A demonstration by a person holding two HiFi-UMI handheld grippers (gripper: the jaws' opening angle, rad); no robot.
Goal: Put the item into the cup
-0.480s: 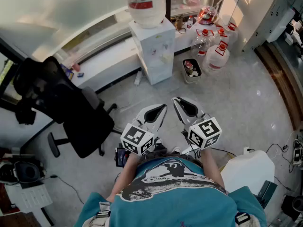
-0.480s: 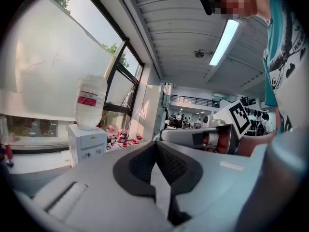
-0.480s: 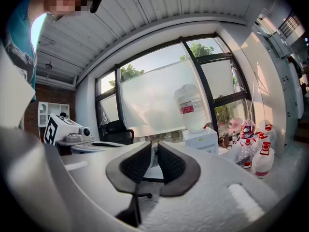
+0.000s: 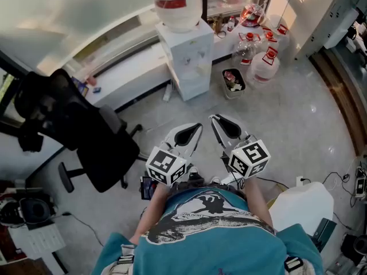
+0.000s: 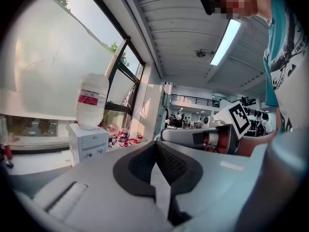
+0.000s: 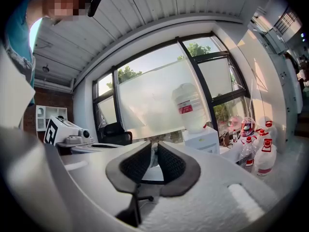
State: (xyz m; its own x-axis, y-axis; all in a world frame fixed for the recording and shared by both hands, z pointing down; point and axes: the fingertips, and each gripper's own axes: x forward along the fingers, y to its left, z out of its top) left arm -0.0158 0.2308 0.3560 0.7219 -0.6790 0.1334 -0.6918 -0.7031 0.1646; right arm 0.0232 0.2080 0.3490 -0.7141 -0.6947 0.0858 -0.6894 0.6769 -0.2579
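Caught the jaws of the left gripper [image 5: 155,146] pressed pad to pad with nothing pinched, and those of the right gripper [image 6: 151,148] parted by only a slim crack, likewise empty. Looked for the item and the cup and found neither in any view, so could not place them at all. Held both grippers side by side close in front of the body, pointed out over the pale floor [image 4: 298,113] towards the water dispenser [image 4: 186,56]. Spotted a small bin [image 4: 232,83] and a cluster of red-capped bottles [image 4: 261,62] beside that, an office chair [image 4: 92,142] off to the left, a white container [image 4: 301,208] low at the right. Risked, by my reading, going for the wrong thing with no target in sight; risked a nudge rather than a grasp from jaws set that narrow; risked a clipped chair base or toppled bottle while hunting around.
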